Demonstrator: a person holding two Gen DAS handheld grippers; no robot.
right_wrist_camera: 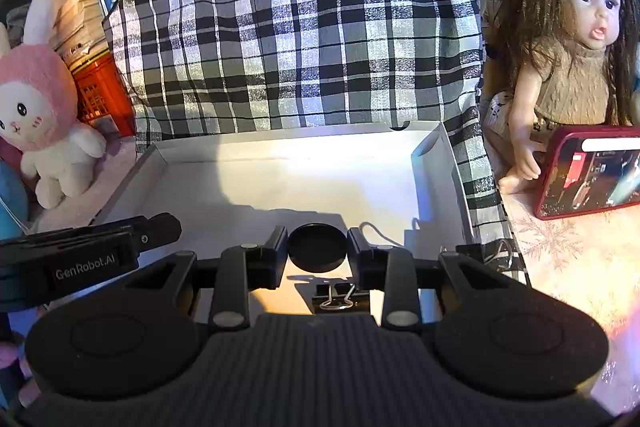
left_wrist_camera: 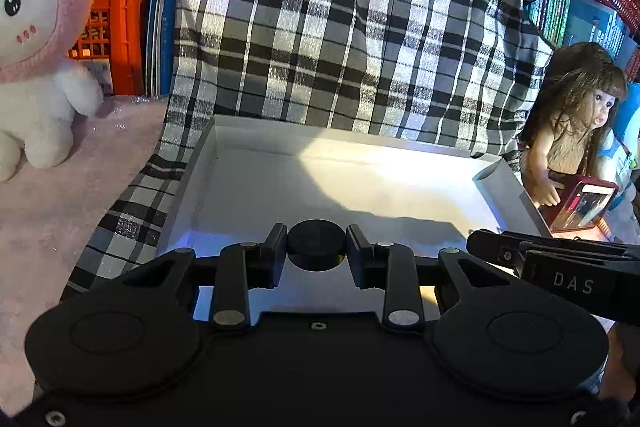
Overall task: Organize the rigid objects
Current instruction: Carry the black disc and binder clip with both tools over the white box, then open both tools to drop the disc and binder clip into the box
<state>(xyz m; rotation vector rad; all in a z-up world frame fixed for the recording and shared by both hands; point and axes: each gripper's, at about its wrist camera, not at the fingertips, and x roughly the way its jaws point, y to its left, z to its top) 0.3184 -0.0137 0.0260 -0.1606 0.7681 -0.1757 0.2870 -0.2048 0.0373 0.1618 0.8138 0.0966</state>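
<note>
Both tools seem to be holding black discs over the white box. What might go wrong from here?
1. The right tool pinches its disc only at the rim; it may slip and drop onto the binder clip below.
2. The left tool holds its disc the same way, so a tilt might twist it loose.
3. The tools sit close together over the box and may bump.

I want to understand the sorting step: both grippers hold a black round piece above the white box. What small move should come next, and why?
Probably lower the left gripper and release its black disc onto the bare floor of the white box: the disc hangs just above it.
</note>
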